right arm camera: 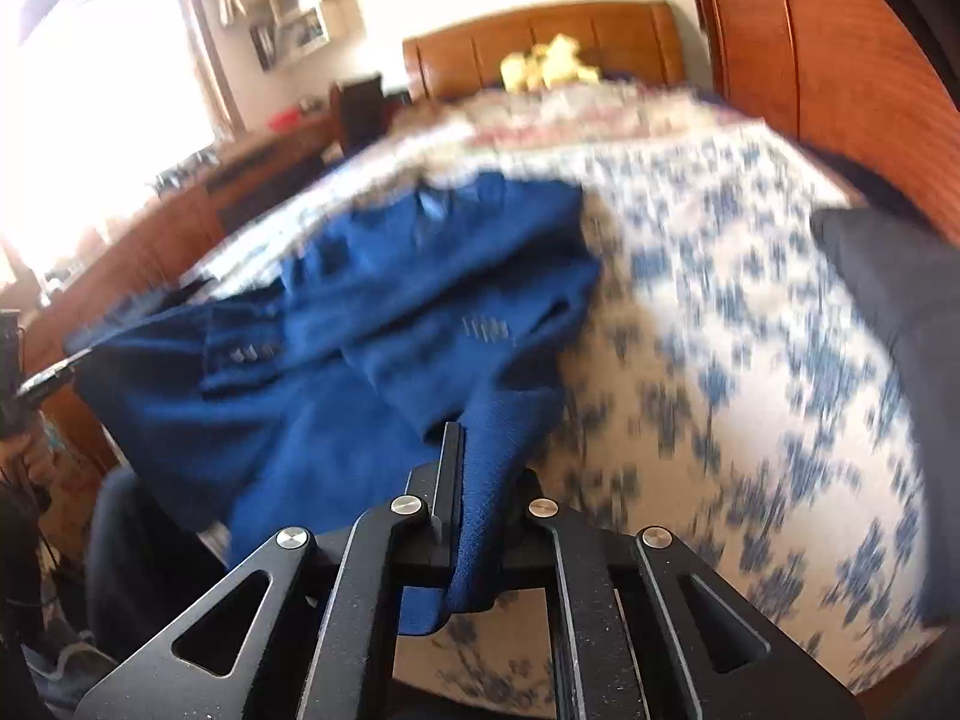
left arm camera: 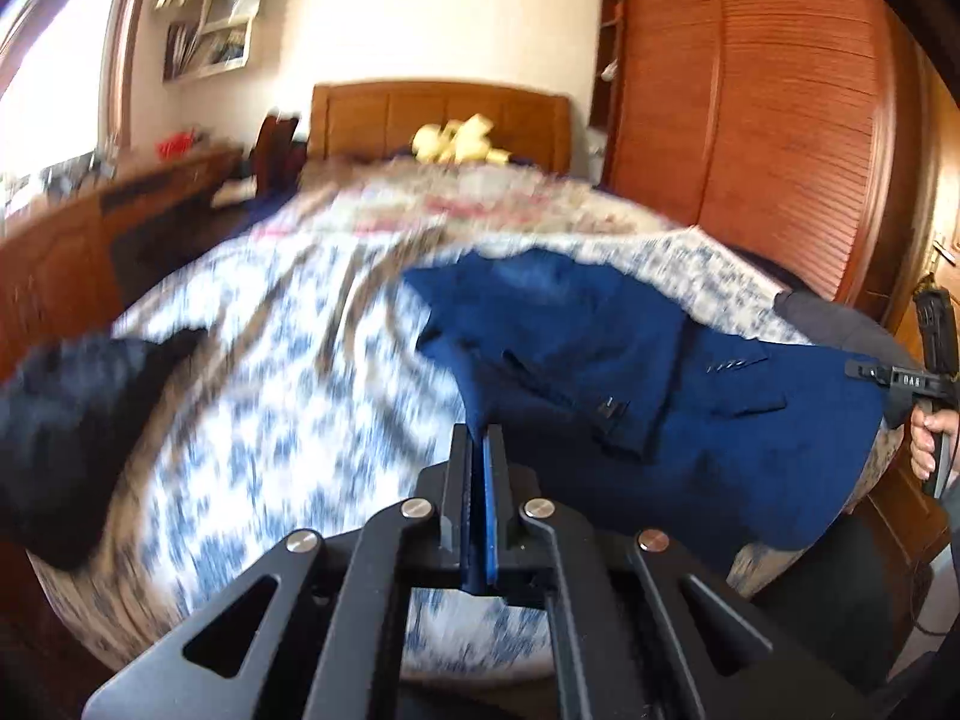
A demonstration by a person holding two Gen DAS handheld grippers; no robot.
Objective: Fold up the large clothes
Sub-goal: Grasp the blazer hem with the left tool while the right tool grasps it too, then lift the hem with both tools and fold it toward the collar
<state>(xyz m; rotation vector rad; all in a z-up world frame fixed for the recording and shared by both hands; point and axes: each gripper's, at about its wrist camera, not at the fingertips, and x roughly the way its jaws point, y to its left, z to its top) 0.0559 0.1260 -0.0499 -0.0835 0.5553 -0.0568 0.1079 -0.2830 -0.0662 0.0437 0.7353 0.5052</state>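
Note:
A dark blue suit jacket (left arm camera: 600,372) lies on the bed with its sleeves folded across the front; sleeve buttons show. It also shows in the right wrist view (right arm camera: 372,312). My left gripper (left arm camera: 478,438) is shut on the jacket's near hem corner. My right gripper (right arm camera: 474,438) is shut on the other hem corner, and the cloth drapes over its right finger. The right gripper also shows in the left wrist view (left arm camera: 888,375) at the far right, at the jacket's edge. Both views are motion-blurred.
The bed has a blue-and-white patterned cover (left arm camera: 288,360). A black garment (left arm camera: 72,420) lies at its left edge and a dark grey one (right arm camera: 900,330) at its right. A wooden wardrobe (left arm camera: 780,120) stands right, a desk (left arm camera: 90,228) left, and a yellow plush toy (left arm camera: 456,141) by the headboard.

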